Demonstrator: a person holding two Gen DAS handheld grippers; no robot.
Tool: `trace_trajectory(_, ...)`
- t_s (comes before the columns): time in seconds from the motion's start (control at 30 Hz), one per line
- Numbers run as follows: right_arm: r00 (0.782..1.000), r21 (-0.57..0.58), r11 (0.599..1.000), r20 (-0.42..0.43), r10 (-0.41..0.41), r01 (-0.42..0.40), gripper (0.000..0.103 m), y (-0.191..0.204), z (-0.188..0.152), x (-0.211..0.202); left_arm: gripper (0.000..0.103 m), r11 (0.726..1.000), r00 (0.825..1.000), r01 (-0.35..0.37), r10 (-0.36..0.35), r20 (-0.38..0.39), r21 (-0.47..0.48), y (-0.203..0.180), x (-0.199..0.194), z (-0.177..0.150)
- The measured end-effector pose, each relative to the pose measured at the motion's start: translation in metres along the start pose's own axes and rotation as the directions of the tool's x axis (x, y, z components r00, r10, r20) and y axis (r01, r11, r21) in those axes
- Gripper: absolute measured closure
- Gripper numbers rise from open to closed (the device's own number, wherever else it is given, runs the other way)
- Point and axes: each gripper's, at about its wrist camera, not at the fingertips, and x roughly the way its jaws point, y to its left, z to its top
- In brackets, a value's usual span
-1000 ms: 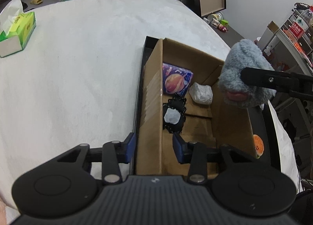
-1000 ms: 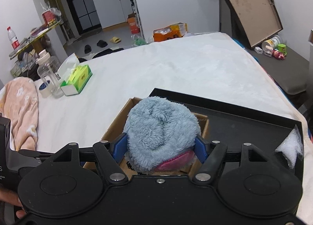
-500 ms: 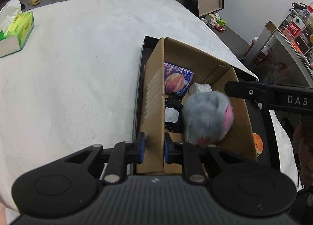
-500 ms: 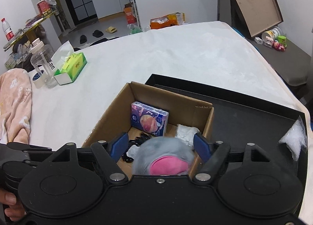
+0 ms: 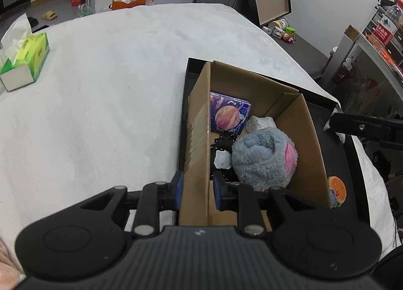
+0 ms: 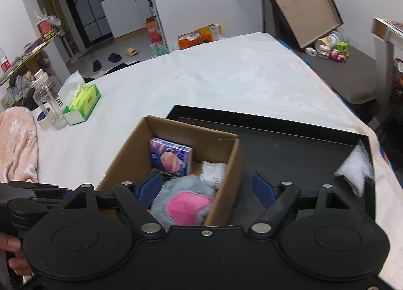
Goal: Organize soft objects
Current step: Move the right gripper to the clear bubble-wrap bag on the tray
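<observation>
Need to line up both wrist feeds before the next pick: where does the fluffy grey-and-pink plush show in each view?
Left wrist: grey-and-pink plush right of centre, inside the cardboard box, just beyond the left gripper.
Right wrist: plush low centre, at the box's near end, beside the right gripper, whose jaws are opening.
Shared landmark: purple planet-print pack.

You're working over a bed (image 6: 226, 73) with a white plush cover. On it lie a black tray (image 6: 302, 138), a green tissue box (image 5: 25, 63), a clear bottle (image 6: 47, 103) and a pink towel (image 6: 17, 149).
</observation>
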Motion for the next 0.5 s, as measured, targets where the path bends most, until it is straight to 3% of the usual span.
trace_trajectory(0.37, 0.999, 0.070, 0.997, -0.004, -0.032, 0.032, 0.021, -0.038, -0.016, -0.013, 0.056, 0.999, 0.999, -0.039, 0.038, 0.016, 0.034, -0.020, -0.001, 0.008)
trace_trajectory(0.5, 0.999, 0.096, 0.994, -0.006, -0.043, 0.043, 0.021, -0.053, -0.022, -0.016, 0.054, 0.998, 0.999, -0.050, 0.049, 0.021, 0.049, -0.028, 0.000, 0.010)
